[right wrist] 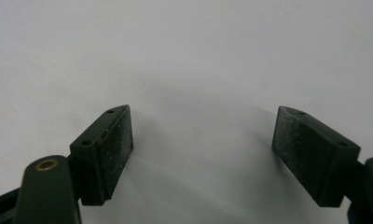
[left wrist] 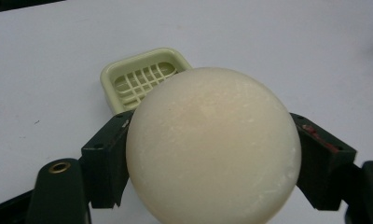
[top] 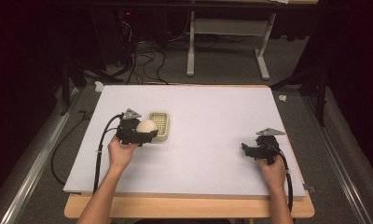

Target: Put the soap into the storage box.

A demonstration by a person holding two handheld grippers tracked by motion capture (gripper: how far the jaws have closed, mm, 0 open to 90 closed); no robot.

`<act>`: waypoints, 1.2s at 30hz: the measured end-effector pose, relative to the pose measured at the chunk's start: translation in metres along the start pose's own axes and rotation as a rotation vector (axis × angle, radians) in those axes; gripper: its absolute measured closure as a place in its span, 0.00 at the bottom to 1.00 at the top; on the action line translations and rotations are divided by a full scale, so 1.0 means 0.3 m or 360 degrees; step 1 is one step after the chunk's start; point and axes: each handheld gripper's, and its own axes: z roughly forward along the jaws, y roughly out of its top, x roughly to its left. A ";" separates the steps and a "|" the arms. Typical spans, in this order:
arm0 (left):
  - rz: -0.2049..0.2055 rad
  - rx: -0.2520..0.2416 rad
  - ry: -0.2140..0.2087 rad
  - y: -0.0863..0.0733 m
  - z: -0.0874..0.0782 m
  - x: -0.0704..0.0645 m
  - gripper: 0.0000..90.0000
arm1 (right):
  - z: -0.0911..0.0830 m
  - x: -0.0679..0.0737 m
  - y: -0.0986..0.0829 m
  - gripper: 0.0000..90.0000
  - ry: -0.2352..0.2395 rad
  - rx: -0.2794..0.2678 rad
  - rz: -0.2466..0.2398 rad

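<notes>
No legible text, label, brand, number or sign appears in any view. The round soap bar [left wrist: 212, 149], the green soap dish [left wrist: 142, 79], the tools and the white surface [top: 212, 121] carry no readable markings.

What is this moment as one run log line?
left tool: shut on soap | dish: empty, beyond soap | right tool: open, over table
</notes>
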 end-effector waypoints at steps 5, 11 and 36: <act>0.0021 0.0028 0.0013 0.022 0.018 0.003 0.27 | 0.000 0.000 0.000 0.23 0.0000 0.0000 -0.0001; 0.0005 0.0039 0.0041 0.045 0.044 0.011 0.27 | 0.000 0.000 0.000 0.23 0.0000 0.0000 0.0000; 0.0017 0.0143 0.0141 0.074 0.186 0.017 0.27 | -0.001 0.001 0.000 0.23 -0.0002 0.0000 -0.0001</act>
